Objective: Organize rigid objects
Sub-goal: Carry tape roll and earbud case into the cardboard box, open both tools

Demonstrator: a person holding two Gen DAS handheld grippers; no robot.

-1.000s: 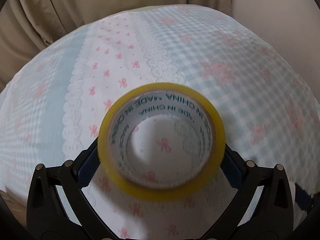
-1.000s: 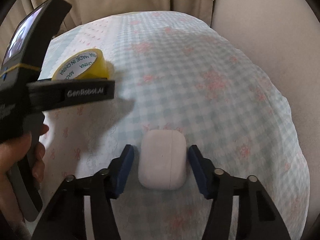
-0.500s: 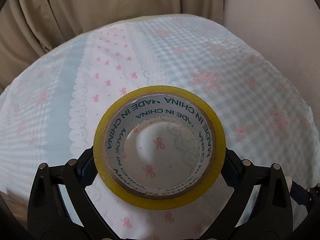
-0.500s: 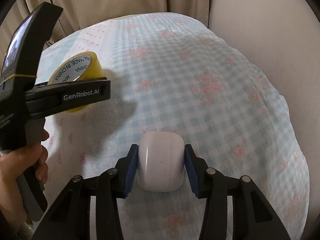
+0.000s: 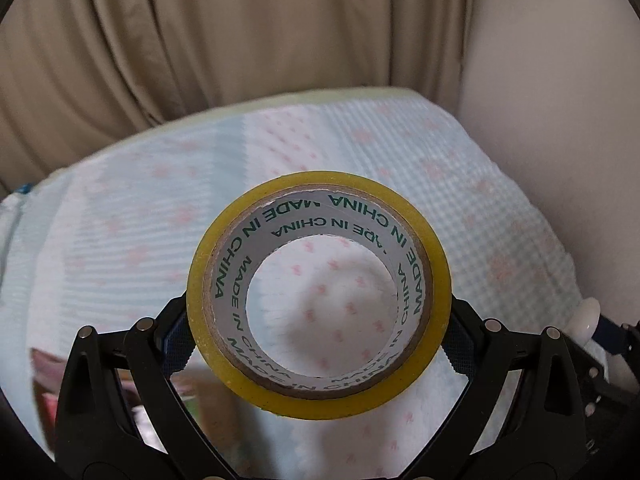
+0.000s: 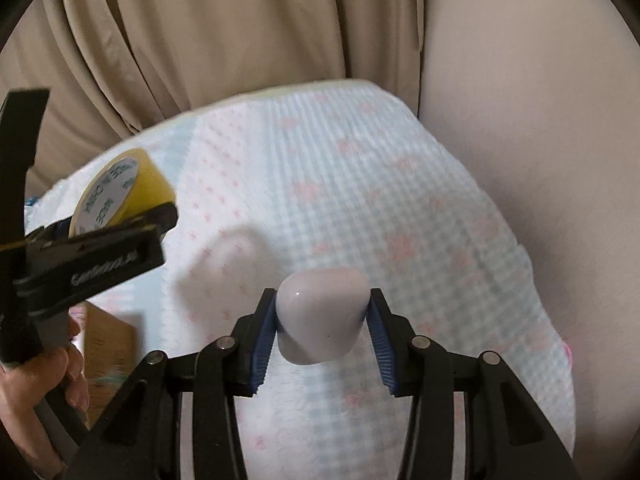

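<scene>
Left wrist view: the left claw (image 5: 319,320) is clenched on a roll of yellow tape (image 5: 319,284), its blue pads pressing the roll's outer edge on either side. The roll stands on edge, facing the camera, so the patterned bedspread (image 5: 480,208) shows through its hollow core. The roll appears lifted clear of the bedspread. Beyond the bedspread hangs a beige curtain (image 5: 240,40), with a plain wall to the curtain's right.

Right wrist view: the right claw (image 6: 322,332) grips a smooth white earbud case (image 6: 320,316) by its two sides, also raised above the bedspread (image 6: 400,200). To the left of the case, the left claw and its tape (image 6: 124,188) are visible, with the person's hand (image 6: 40,392) wrapped around that tool's handle. Below the tape, past the bedspread's edge, sits something that looks like a cardboard box (image 6: 108,344), blurred.

Both items seem to be in mid-carry, probably toward a shared spot. To do this well, keep both claws squeezed evenly: the case is glossy and rounded, so it could slip forward if pressure eases. The tape is held only at its rim and could pivot, so move it level and slowly. Keep the two tools apart to avoid knocking them together, and lower each item fully before releasing.
</scene>
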